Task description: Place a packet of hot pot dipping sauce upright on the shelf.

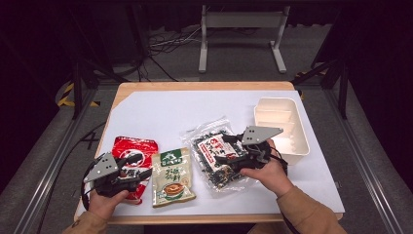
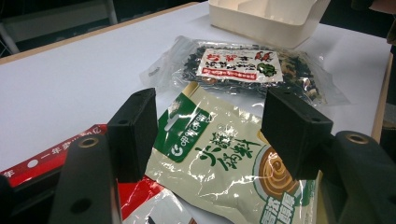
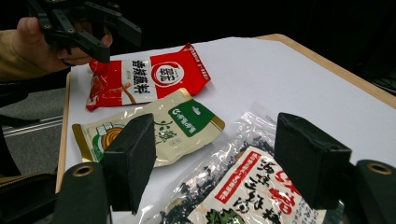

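Seaweed bag (image 1: 217, 156) with red-and-white label, beige-green sachet (image 1: 171, 176), red packet (image 1: 132, 157), both grippers' fingers apart, empty.

The red packet (image 3: 148, 74) carries a white band with dark Chinese characters, too small to read surely, beside a round red-and-white logo. The beige packet (image 2: 219, 154) has a green corner patch with a white "G"-like mark and white characters, and below it large green brush characters that I cannot make out with confidence. The clear bag of dark dried pieces (image 3: 243, 191) bears a white label with a red strip and large red and black Chinese characters, only partly legible
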`<action>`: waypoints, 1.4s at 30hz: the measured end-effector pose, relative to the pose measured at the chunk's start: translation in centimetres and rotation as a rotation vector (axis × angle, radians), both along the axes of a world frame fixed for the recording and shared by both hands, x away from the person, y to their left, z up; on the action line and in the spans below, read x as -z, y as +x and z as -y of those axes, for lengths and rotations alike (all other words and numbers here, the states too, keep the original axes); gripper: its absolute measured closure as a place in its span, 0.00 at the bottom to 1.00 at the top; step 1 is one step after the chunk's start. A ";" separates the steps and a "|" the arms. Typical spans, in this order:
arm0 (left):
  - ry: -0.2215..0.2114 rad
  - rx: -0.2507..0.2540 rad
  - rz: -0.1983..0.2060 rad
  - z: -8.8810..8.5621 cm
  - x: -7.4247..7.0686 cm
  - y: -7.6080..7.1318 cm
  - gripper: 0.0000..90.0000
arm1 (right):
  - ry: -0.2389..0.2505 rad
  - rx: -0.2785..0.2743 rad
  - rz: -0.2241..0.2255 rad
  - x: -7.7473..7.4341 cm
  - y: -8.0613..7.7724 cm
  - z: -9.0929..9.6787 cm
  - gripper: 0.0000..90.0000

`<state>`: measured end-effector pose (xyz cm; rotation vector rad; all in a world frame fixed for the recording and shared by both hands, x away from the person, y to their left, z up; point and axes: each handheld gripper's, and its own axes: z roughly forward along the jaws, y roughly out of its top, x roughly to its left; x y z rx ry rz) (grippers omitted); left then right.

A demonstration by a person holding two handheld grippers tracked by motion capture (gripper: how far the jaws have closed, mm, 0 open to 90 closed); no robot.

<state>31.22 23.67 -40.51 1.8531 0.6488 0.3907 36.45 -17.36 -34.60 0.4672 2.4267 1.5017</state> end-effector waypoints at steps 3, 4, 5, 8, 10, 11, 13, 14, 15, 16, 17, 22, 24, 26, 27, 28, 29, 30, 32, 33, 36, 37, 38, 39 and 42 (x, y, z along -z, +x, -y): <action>0.002 0.000 0.002 0.0 0.0 0.0 0.41 | -0.008 -0.014 -0.004 -0.1 0.3 -0.8 0.31; 0.002 0.000 0.001 0.0 0.0 0.0 0.41 | -0.009 -0.019 -0.007 -0.1 0.4 -1.0 0.31; 0.002 0.000 0.001 0.0 0.0 0.0 0.41 | -0.013 -0.023 -0.011 -0.2 0.5 -1.2 0.31; 0.002 0.000 -0.001 -0.1 0.0 0.1 0.41 | -0.026 -0.035 -0.011 -0.2 0.8 -1.8 0.31; 0.005 0.001 0.002 -0.1 0.0 0.1 0.41 | -0.034 -0.042 -0.012 -0.3 1.0 -2.3 0.31; 0.005 0.001 0.002 -0.1 0.0 0.1 0.41 | -0.034 -0.042 -0.012 -0.3 1.0 -2.3 0.31; 0.005 0.000 0.000 -0.1 0.0 0.0 0.41 | -0.044 -0.048 -0.013 -0.4 1.3 -3.0 0.31; 0.005 0.000 0.000 -0.1 0.0 0.0 0.41 | -0.044 -0.048 -0.013 -0.4 1.3 -3.0 0.31; 0.006 -0.003 0.003 -0.1 0.0 0.0 0.41 | -0.047 -0.050 -0.016 -0.4 1.3 -3.1 0.31; 0.004 -0.005 0.003 -0.2 0.0 0.0 0.41 | -0.055 -0.052 -0.016 -0.4 1.5 -3.4 0.31; 0.004 -0.007 0.000 -0.2 0.0 0.0 0.41 | -0.057 -0.053 -0.017 -0.5 1.6 -3.5 0.31; 0.007 -0.028 0.003 -0.7 0.1 -0.5 0.41 | -0.072 -0.068 -0.038 -0.4 2.3 -4.5 0.31; 0.005 -0.043 -0.005 -0.9 0.1 -0.8 0.41 | -0.079 -0.072 -0.047 -0.3 2.8 -5.0 0.31; 0.011 -0.054 -0.007 -1.1 0.1 -1.0 0.41 | -0.087 -0.082 -0.060 -0.2 3.1 -5.4 0.32; 0.010 -0.062 -0.011 -1.2 0.2 -1.1 0.41 | -0.093 -0.086 -0.063 -0.1 3.4 -5.7 0.32; 0.009 -0.069 -0.013 -1.4 0.2 -1.3 0.41 | -0.104 -0.089 -0.069 0.0 3.6 -6.0 0.32; 0.009 -0.069 -0.013 -1.4 0.2 -1.3 0.41 | -0.115 -0.097 -0.083 0.2 4.0 -6.4 0.32; 0.012 -0.074 -0.010 -1.5 0.2 -1.4 0.41 | -0.115 -0.097 -0.083 0.2 4.0 -6.4 0.32; 0.009 -0.083 -0.014 -1.7 0.2 -1.7 0.41 | -0.139 -0.107 -0.109 0.6 4.5 -7.0 0.32; 0.009 -0.084 -0.010 -1.8 0.2 -1.7 0.41 | -0.174 -0.117 -0.140 1.0 5.1 -7.7 0.33; 0.008 -0.095 -0.015 -2.0 0.3 -2.0 0.41 | -0.230 -0.116 -0.162 1.6 5.9 -8.6 0.34; 0.006 -0.096 -0.017 -2.0 0.3 -2.0 0.41 | -0.230 -0.116 -0.162 1.6 5.9 -8.6 0.34; 0.005 -0.099 -0.019 -2.1 0.3 -2.1 0.41 | -0.240 -0.115 -0.174 1.7 6.1 -8.9 0.34; 0.009 -0.100 -0.017 -2.1 0.3 -2.1 0.41 | -0.253 -0.115 -0.187 1.9 6.5 -9.2 0.35; 0.012 -0.100 -0.014 -2.2 0.3 -2.1 0.41 | -0.280 -0.116 -0.200 2.2 7.2 -9.9 0.36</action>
